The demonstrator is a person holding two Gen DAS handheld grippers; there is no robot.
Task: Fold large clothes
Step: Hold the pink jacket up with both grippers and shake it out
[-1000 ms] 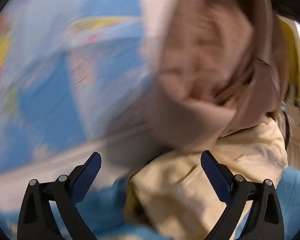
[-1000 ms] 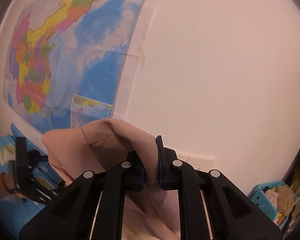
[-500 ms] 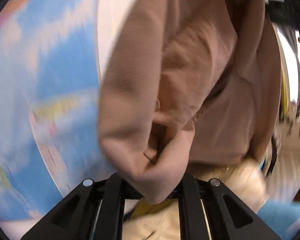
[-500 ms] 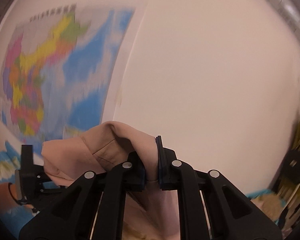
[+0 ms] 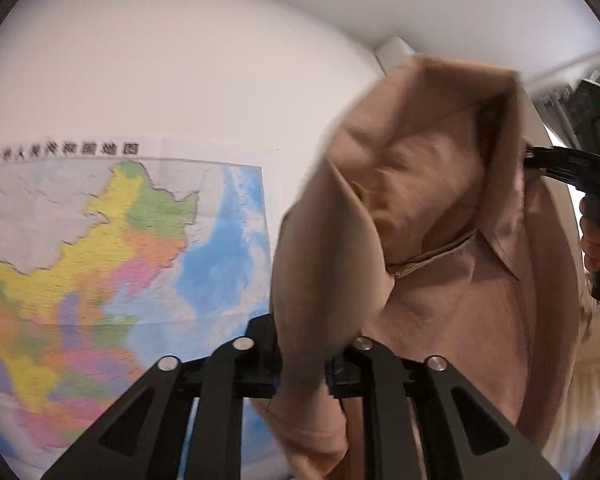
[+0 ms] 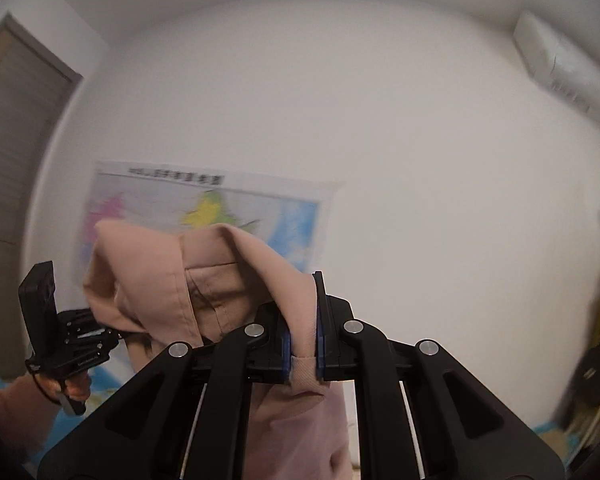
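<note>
My left claw (image 5: pixel 302 364) and right claw (image 6: pixel 302 354) each pinch the beige cotton garment (image 5: pixel 440 264), left jaws just eased slightly, before the colourful wall map (image 5: pixel 112 272)

We see a white wall (image 6: pixel 400 152) carrying a colourful map (image 5: pixel 112 264) with a printed heading along its top edge. High at the wall's right end sits a white air conditioner (image 6: pixel 560 64). A grey-brown door (image 6: pixel 12 152) stands at the left. Curtains (image 5: pixel 572 80) hang at the far right.
</note>
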